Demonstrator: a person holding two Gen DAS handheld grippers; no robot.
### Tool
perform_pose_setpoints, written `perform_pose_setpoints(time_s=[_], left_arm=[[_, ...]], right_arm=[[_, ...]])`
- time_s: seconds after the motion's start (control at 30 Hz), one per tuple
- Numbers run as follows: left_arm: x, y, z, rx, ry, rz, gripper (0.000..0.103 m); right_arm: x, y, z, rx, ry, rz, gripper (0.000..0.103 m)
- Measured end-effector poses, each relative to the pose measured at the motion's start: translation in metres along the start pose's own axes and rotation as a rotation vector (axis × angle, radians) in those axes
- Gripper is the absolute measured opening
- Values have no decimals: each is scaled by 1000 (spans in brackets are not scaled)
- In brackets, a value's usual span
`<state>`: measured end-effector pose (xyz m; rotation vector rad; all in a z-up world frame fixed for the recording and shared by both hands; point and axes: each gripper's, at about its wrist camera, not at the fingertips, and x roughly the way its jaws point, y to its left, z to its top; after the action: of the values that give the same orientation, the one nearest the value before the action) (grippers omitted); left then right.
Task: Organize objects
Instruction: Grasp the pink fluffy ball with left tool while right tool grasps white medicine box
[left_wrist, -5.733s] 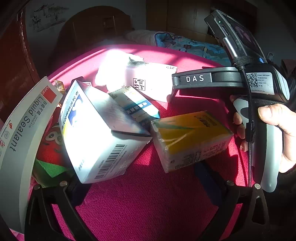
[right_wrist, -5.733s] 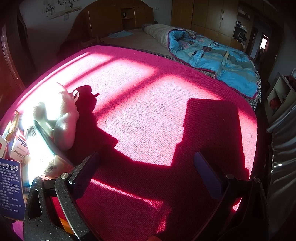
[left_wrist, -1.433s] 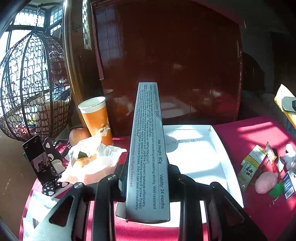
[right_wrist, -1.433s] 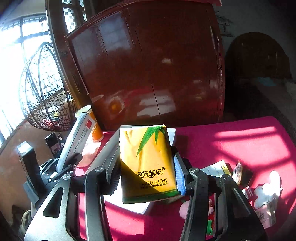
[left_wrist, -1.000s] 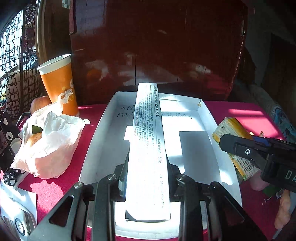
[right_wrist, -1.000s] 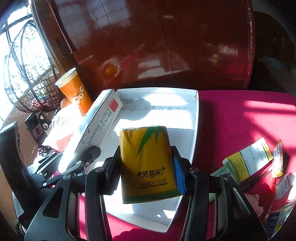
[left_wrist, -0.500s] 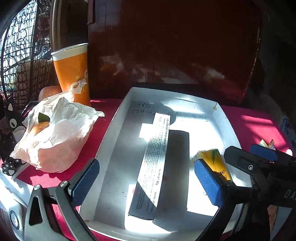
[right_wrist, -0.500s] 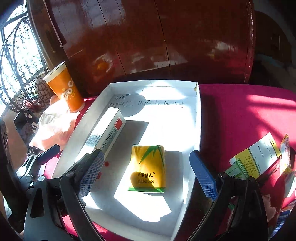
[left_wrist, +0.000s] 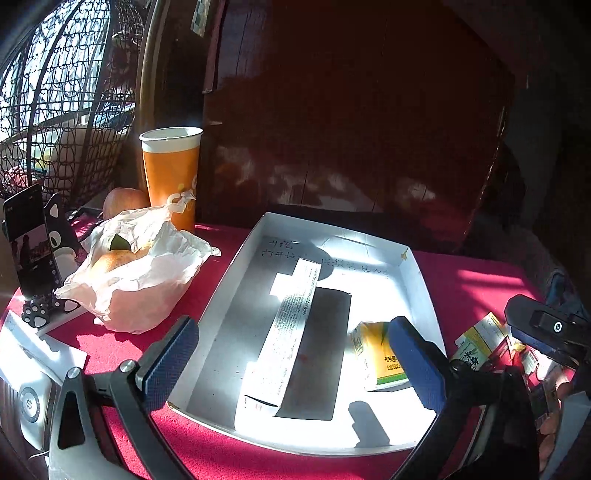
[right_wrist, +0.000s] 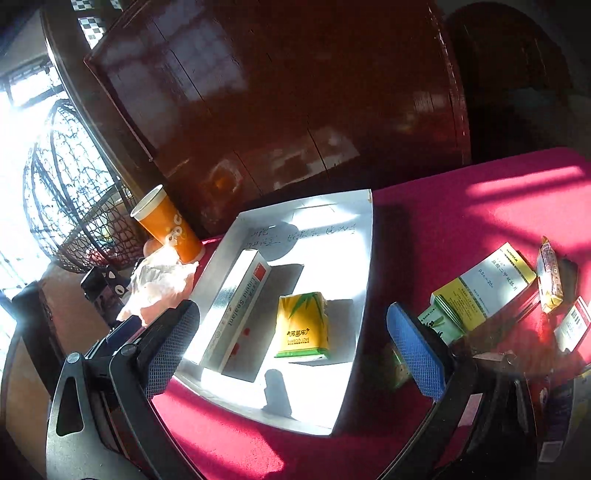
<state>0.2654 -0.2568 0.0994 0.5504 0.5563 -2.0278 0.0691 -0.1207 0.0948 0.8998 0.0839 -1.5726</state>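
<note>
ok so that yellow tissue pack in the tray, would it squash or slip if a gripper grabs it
The yellow tissue pack looks soft, so it would probably squash under the pads. Its glossy wrap may slip slightly. Lying flat in the white tray, it seems unlikely to tip.

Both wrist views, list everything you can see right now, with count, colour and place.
white tray: 1, white, on the red cloth before the dark wood panel
Liquid Sealant box: 1, white with a red patch, lying in the tray's left part
tissue pack: 1, yellow with green leaves, in the tray, right of the sealant box
paper cup: 1, orange, upright left of the tray
plastic bag: 1, white, holding fruit, left of the tray
phone: 1, black, propped on a cat stand, far left
medicine boxes: several, yellow and white, right of the tray
left claw: 1, blue pads, open above the tray
right claw: 1, blue pads, open above the tray
</note>
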Motion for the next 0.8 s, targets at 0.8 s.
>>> perform_pose_setpoints(time_s=[0.8], left_arm=[[33,-202,-89,586,221,-374,103]], right_arm=[[-144,-172,-73,-44,-56,-383,85]])
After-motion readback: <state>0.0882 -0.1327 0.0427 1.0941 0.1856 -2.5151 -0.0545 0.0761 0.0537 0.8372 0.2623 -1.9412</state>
